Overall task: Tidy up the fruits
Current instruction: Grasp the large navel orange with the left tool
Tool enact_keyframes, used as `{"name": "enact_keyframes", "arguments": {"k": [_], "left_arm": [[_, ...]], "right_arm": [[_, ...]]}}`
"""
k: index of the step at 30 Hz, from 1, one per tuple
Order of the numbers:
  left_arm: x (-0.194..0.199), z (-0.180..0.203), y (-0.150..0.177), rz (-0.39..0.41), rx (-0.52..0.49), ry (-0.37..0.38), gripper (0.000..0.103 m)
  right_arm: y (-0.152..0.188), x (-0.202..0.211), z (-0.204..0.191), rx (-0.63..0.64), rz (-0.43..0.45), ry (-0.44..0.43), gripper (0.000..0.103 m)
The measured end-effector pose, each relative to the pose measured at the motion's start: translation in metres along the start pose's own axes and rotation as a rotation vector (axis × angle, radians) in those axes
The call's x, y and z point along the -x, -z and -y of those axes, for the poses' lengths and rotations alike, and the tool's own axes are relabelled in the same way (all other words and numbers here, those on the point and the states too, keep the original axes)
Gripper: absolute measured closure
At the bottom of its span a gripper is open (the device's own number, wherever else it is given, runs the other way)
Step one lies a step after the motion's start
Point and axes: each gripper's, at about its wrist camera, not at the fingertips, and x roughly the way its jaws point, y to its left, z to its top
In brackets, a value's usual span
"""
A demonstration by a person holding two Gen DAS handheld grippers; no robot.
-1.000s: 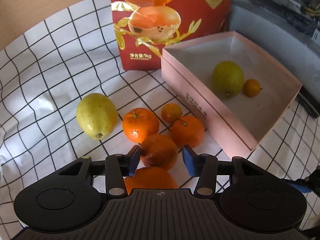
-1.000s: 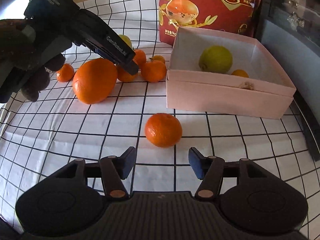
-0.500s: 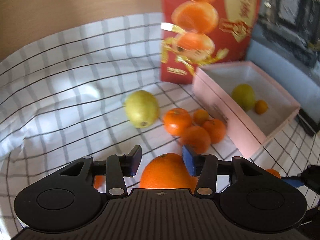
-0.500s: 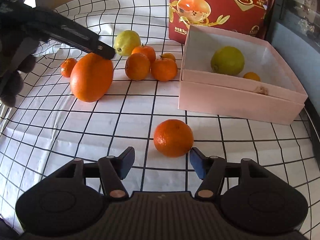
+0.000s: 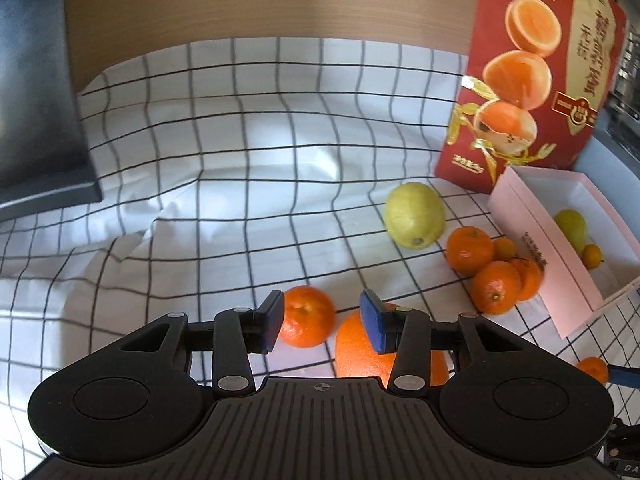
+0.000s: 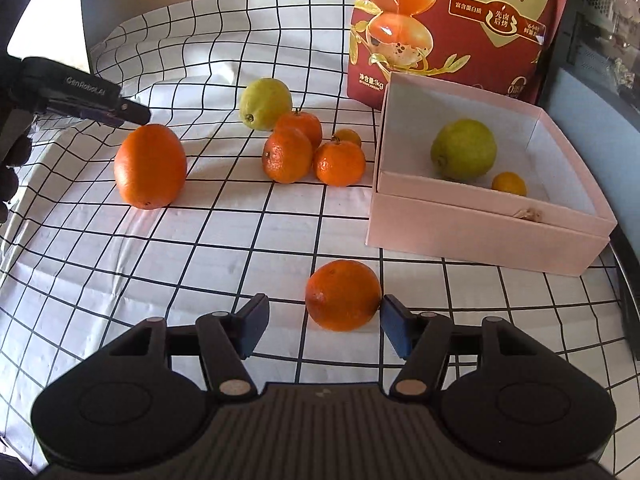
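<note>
The left claw has just been narrowing, part open and gripping nothing, a small mandarin just beyond its fingers. The right claw stands part open and empty; an orange lies just ahead, brushing its right finger, the pink box farther ahead to the right.

There are two green pears, one big orange, five mandarins, two tiny kumquats, one pink box, one red bag.

We see the left tool angled down, its jaws just narrowed, gripping nothing. The right tool is angled down too, jaws apart, nothing clamped.
</note>
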Motion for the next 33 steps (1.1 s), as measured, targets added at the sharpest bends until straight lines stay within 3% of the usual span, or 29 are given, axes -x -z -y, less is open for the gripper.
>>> {"name": "enact_keyframes", "arguments": {"k": [4,9,14,16,18,25,33], "left_arm": [[0.01,0.002,0.004,0.024,0.013,0.034,0.057],[0.019,0.032,0.005,0.037,-0.091,0.121,0.053],[0.017,0.046,0.017,0.025,-0.125,0.021,0.054],[0.013,0.039,0.022,0.011,-0.092,0.001,0.051],[0.012,0.027,0.026,0.017,-0.033,0.029,0.045],[0.003,0.008,0.027,-0.02,0.149,0.114,0.04],[-0.015,0.015,0.022,-0.065,0.198,0.137,0.03]], "right_arm": [[-0.003,0.002,0.002,-0.001,0.013,0.007,0.041],[-0.005,0.0,0.003,0.001,0.019,0.016,0.041],[-0.003,0.001,0.002,0.006,0.023,0.019,0.039],[-0.001,0.0,0.003,0.002,0.021,0.022,0.038],[0.001,-0.002,0.004,-0.002,0.015,0.026,0.036],[0.01,-0.014,0.007,-0.027,-0.037,0.015,0.033],[0.013,-0.013,0.004,-0.013,-0.025,0.021,0.029]]}}
